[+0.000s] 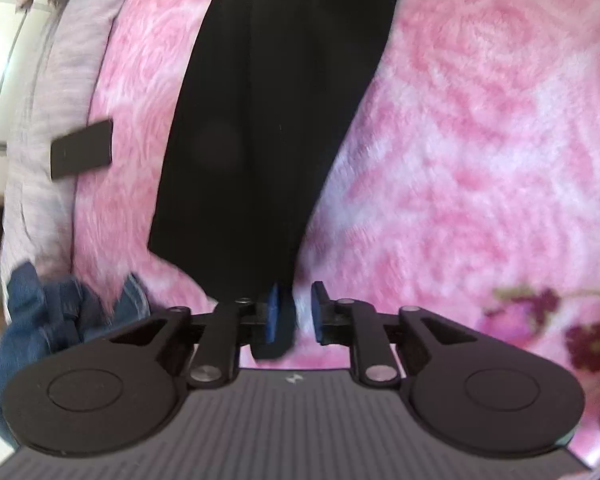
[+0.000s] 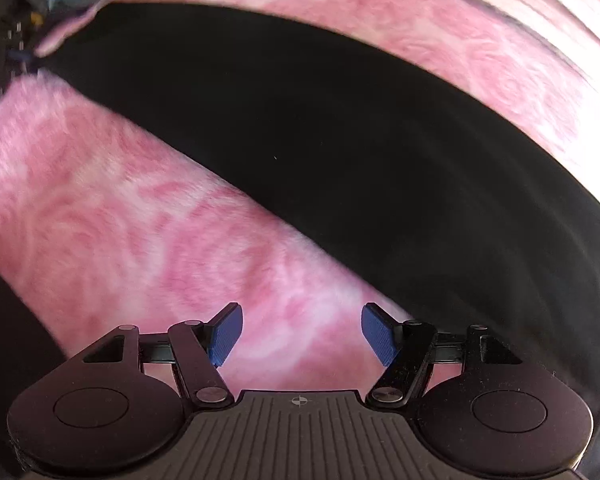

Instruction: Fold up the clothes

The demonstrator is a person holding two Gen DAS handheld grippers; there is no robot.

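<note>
On a pink rose-patterned blanket (image 1: 480,140), the black garment (image 1: 260,120) lies flat for folding; the left gripper (image 1: 294,316) has its jaws narrowly parted around the hem, the right gripper (image 2: 302,334) gapes empty beside it.

Left wrist view: mounted behind the left gripper (image 1: 296,316), angled steeply down, very close to a pink blanket (image 1: 480,140), a black garment (image 1: 268,100) running ahead of the fingertips. Right wrist view: behind the right gripper (image 2: 302,336), also steeply down and close. Shared: same blanket and black garment (image 2: 340,140).
</note>
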